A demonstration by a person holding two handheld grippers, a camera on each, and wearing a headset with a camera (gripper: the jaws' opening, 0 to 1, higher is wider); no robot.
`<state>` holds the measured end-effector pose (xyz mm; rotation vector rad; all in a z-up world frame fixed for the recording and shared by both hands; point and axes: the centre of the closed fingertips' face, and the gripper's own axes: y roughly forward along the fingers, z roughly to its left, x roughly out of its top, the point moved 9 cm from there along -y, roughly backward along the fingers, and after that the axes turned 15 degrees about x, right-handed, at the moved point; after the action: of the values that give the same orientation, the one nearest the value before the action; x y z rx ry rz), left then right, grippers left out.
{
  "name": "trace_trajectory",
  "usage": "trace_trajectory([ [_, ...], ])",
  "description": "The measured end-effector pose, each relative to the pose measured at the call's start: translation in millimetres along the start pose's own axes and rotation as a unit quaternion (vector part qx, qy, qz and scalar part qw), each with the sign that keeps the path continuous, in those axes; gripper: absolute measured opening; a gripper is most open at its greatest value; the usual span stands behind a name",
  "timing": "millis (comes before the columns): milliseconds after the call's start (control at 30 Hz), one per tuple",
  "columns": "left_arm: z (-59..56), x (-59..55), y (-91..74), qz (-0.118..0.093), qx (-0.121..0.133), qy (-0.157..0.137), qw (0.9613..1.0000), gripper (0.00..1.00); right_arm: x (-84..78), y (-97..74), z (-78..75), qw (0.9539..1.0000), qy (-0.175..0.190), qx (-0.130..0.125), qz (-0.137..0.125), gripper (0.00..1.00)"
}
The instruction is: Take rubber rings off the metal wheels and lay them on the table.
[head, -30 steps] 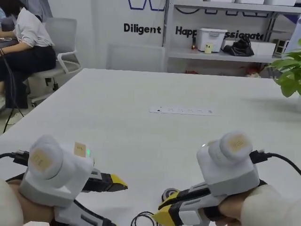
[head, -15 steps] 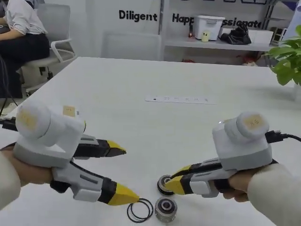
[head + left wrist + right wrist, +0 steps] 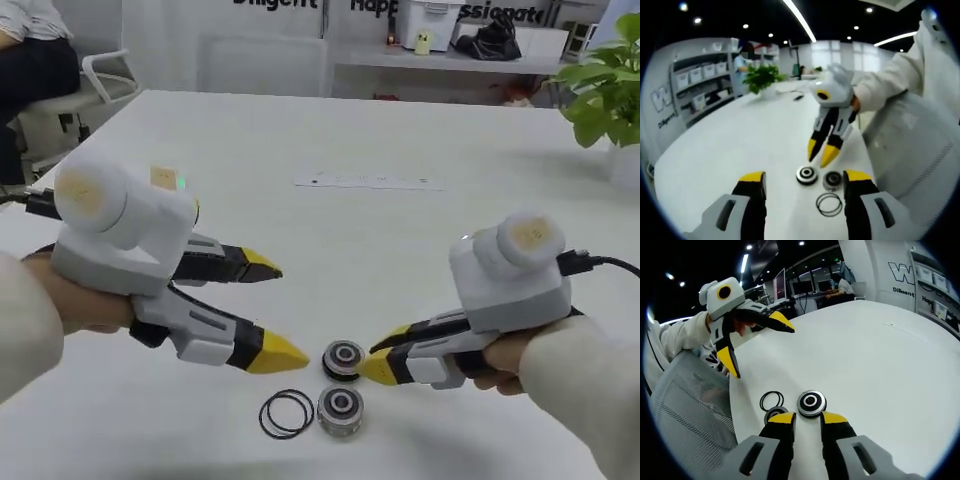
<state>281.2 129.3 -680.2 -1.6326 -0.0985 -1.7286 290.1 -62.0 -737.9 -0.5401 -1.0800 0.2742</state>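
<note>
Two small metal wheels sit close together on the white counter (image 3: pixel 420 250) in front of you. The far wheel (image 3: pixel 343 359) lies between your two tools. The near wheel (image 3: pixel 340 408) is just towards you from it. Two black rubber rings (image 3: pixel 286 413) lie loose and overlapping on the counter, just beside the near wheel on its left.

Your left tool (image 3: pixel 286 310) is released, its yellow-tipped jaws spread wide and holding nothing. Your right tool (image 3: pixel 372 365) is also empty. Its jaws are parted only narrowly, with the tips just beside the far wheel's right edge. Whether they touch it cannot be told.

Half a second ago the lower tip of your left tool hung over the loose rings. It now sits level with the far wheel, on that wheel's left. Your right tool has kept its place at that wheel.

Both tools now flank the far wheel, so it looks like your next target. A dark band around it in the right gripper view may be a ring not yet removed. The rings on the counter suggest the task is partly done.
</note>
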Motion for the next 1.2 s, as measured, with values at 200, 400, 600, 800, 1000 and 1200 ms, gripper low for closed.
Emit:
trace_trajectory([
  [200,1.9,-2.4,16.4,-0.002,0.0,0.004,1.0,0.59,-1.0,0.4,-2.2,0.9998,-0.019,-0.005,0.0,0.18],
  [400,1.1,-9.4,31.4,0.011,0.001,0.015,0.9998,0.55,-3.9,3.1,-4.6,0.9997,-0.025,-0.005,0.006,0.2],
  [600,-2.4,-19.3,44.1,0.016,0.0,0.015,0.9998,0.47,-4.7,5.1,-4.8,0.9993,-0.036,0.0,0.006,0.23],
  [800,-6.2,-26.2,54.9,0.021,0.001,0.016,0.9997,0.35,-6.1,10.4,-4.6,0.9984,-0.055,0.002,0.013,0.25],
  [1000,-13.0,-26.6,62.1,0.021,-0.006,0.023,0.9995,0.32,-5.0,12.0,-5.9,0.9984,-0.055,-0.004,0.009,0.26],
  [1200,-15.3,-31.2,64.6,0.029,-0.007,0.027,0.9992,0.3,-5.8,14.3,-6.3,0.9985,-0.053,-0.006,0.01,0.24],
])
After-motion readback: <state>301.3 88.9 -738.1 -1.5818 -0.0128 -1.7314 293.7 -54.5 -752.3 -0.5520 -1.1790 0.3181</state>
